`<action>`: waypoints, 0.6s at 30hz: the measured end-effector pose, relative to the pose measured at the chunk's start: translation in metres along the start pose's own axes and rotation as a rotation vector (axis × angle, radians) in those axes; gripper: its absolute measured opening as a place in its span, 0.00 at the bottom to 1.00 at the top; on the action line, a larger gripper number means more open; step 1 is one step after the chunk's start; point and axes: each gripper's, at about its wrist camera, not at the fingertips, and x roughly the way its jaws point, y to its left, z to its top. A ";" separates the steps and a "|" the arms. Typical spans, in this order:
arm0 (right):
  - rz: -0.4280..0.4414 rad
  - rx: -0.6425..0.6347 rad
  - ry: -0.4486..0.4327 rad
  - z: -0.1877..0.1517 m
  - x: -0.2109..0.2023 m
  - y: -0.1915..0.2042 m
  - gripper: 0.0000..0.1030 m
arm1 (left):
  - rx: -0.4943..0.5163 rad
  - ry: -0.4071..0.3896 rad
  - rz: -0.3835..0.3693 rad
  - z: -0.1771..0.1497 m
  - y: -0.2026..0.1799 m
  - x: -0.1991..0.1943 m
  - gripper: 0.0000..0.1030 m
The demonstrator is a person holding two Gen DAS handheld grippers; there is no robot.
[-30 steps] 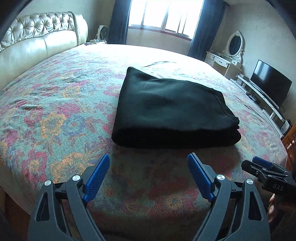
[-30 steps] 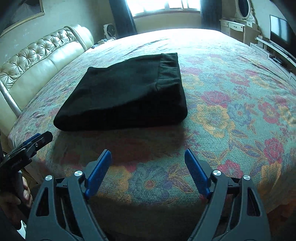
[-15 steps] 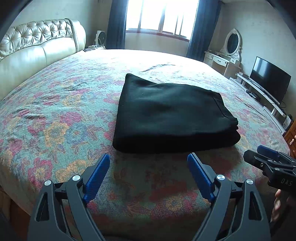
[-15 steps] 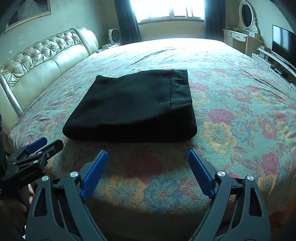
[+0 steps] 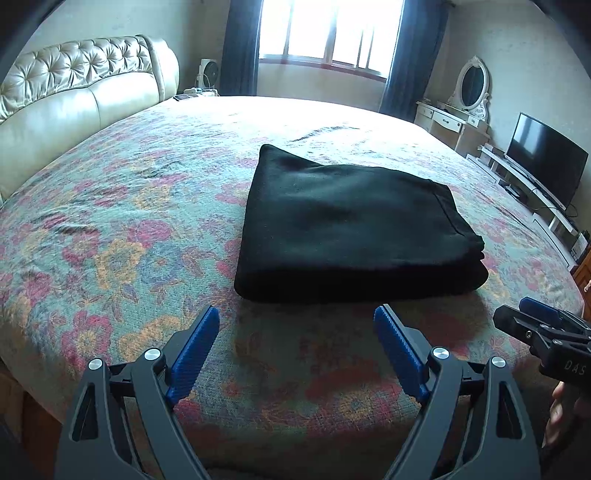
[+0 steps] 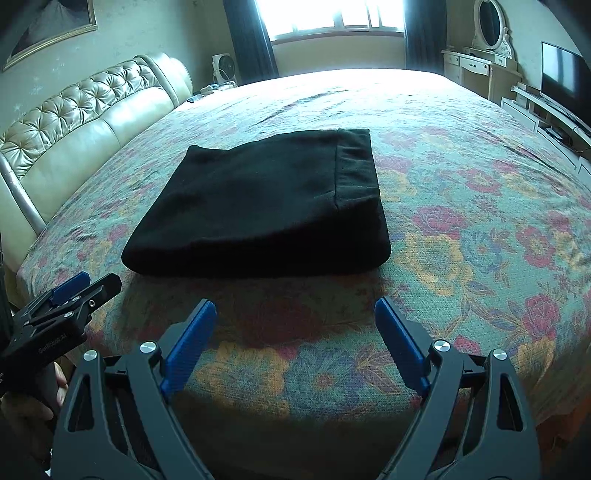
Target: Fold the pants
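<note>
The black pants (image 5: 351, 229) lie folded into a thick rectangle on the floral bedspread; they also show in the right wrist view (image 6: 266, 206), waistband to the right. My left gripper (image 5: 297, 317) is open and empty, held over the bed's near edge just short of the pants. My right gripper (image 6: 295, 312) is open and empty, also short of the pants. Each gripper shows in the other's view: the right at the far right (image 5: 546, 332), the left at the far left (image 6: 70, 299).
The bed (image 5: 110, 229) fills both views. A tufted cream headboard (image 5: 74, 92) is at the left. A dresser with an oval mirror (image 5: 472, 85) and a TV (image 5: 543, 158) on a low stand are at the right. A window (image 5: 328, 33) is behind.
Both grippers have pulled back and risen a little from the pants. The pants have not moved.
</note>
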 end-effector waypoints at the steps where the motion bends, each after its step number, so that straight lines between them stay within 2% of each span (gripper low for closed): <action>1: 0.000 0.000 0.001 0.000 0.000 0.000 0.85 | 0.000 0.001 -0.001 0.000 0.000 0.000 0.82; 18: 0.002 0.002 0.007 -0.003 0.001 -0.001 0.85 | -0.005 -0.004 0.003 0.002 0.003 0.000 0.82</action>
